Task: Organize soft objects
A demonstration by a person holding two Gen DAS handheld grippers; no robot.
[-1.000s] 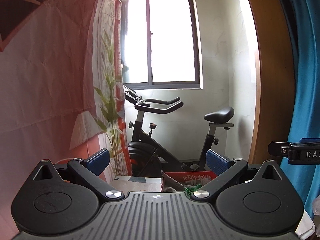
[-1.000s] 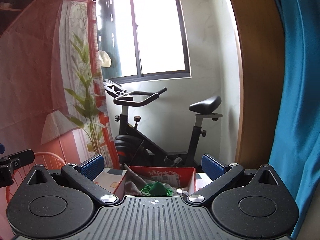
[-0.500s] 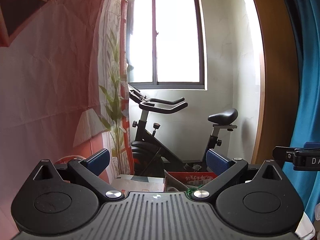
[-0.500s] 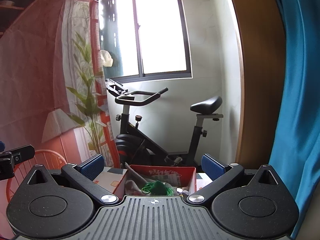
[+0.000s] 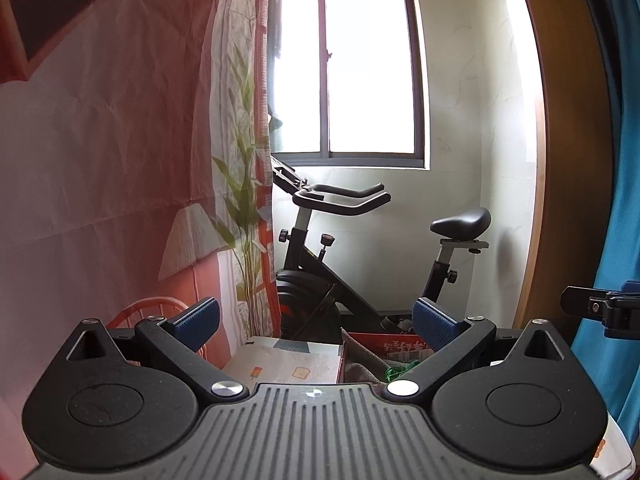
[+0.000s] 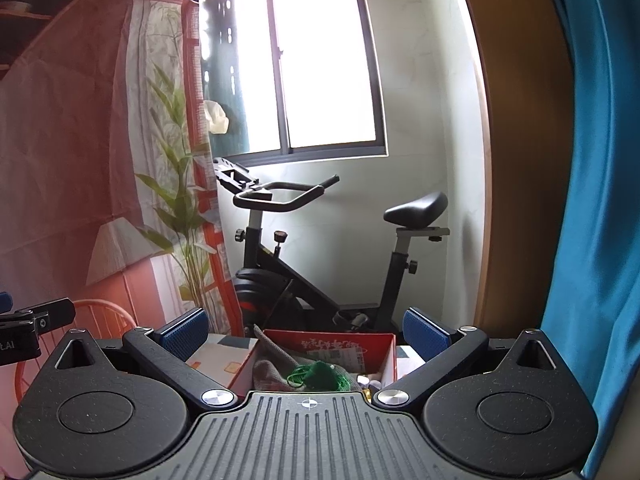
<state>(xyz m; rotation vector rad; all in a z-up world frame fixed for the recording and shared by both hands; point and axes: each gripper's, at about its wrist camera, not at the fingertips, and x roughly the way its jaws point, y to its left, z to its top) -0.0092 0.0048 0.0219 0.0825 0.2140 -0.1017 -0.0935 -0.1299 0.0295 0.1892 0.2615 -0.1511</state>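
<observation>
A red cardboard box (image 6: 384, 350) (image 5: 396, 347) stands on a patterned table, just beyond both grippers. Inside it lie a grey cloth (image 6: 272, 360) (image 5: 360, 364) and a green netted bundle (image 6: 320, 374) (image 5: 400, 368), with small items beside them. My right gripper (image 6: 306, 330) is open and empty, held level above the near side of the box. My left gripper (image 5: 316, 320) is also open and empty, to the left of the box over the tabletop (image 5: 280, 360). Each gripper shows at the edge of the other's view.
A black exercise bike (image 6: 320, 248) stands under the window behind the table. A pink printed curtain (image 5: 100, 160) hangs on the left, a blue curtain (image 6: 592, 200) and a wooden panel on the right. An orange chair back (image 6: 92, 312) shows at lower left.
Both views have shifted slightly, the left one drifting left so the bike and box sit further right in it. Both grippers stay open and empty.
</observation>
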